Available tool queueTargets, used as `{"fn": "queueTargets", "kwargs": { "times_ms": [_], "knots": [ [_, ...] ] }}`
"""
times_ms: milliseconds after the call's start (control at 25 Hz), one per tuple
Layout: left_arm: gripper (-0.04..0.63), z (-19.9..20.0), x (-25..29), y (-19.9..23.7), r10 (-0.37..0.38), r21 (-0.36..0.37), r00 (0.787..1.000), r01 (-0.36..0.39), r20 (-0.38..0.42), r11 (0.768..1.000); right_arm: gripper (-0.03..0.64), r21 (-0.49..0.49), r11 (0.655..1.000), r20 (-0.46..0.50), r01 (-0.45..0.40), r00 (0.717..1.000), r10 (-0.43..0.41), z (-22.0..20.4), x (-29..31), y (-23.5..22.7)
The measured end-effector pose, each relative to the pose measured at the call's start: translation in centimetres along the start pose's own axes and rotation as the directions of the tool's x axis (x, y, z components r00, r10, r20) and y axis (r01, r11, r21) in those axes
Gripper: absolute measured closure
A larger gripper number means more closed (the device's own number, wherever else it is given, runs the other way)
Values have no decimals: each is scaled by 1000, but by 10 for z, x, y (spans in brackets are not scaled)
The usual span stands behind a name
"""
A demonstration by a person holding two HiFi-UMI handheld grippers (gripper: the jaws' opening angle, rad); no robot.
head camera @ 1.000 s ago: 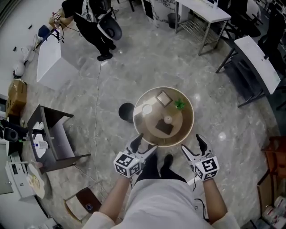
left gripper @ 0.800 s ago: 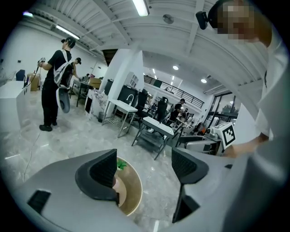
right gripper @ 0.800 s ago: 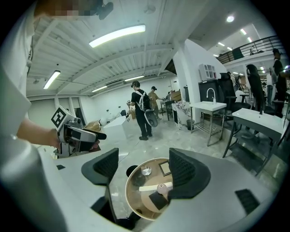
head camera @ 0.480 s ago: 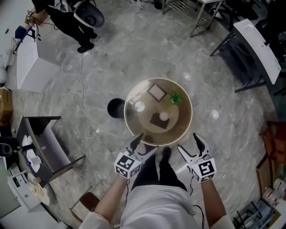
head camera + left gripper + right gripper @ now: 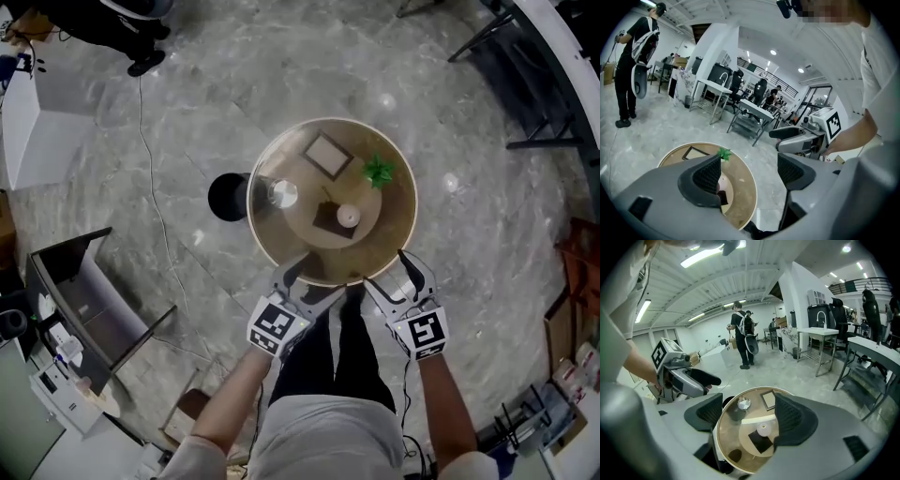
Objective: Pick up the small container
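Note:
The small white container (image 5: 348, 216) stands on a dark square mat (image 5: 330, 223) near the middle of a round table (image 5: 403, 239) with a wooden rim. In the right gripper view the container (image 5: 762, 429) shows between the jaws, farther off. My left gripper (image 5: 306, 283) hovers at the table's near rim, open, nothing between its pads. My right gripper (image 5: 388, 274) sits beside it at the same rim, also open and empty. In the left gripper view my left gripper (image 5: 750, 171) frames the table edge, and its left jaw hides most of the container.
On the table are a picture frame (image 5: 327, 155), a small green plant (image 5: 379, 171) and a shiny bowl (image 5: 281, 193). A black round object (image 5: 228, 197) lies on the floor at the table's left. A grey cabinet (image 5: 84, 300) stands at left, desks (image 5: 562, 56) at upper right.
Both grippers have come down and forward to the table's near rim. The table now looks larger and closer in the head view. The jaws stand as wide as before.

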State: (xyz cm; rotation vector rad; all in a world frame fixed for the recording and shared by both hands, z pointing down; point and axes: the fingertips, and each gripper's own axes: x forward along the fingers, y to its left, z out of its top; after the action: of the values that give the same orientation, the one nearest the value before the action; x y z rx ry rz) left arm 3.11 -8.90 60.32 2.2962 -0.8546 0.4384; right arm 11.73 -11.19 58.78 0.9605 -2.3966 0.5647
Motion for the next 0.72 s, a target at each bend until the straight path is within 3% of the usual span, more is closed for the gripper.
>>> {"fn": "queueTargets", "kwargs": {
  "times_ms": [720],
  "knots": [
    [209,-104,103,101,-69,-43,995,66,-78,997,256,79,996,-53,-30,998,34,-111,151,-48]
  ]
}}
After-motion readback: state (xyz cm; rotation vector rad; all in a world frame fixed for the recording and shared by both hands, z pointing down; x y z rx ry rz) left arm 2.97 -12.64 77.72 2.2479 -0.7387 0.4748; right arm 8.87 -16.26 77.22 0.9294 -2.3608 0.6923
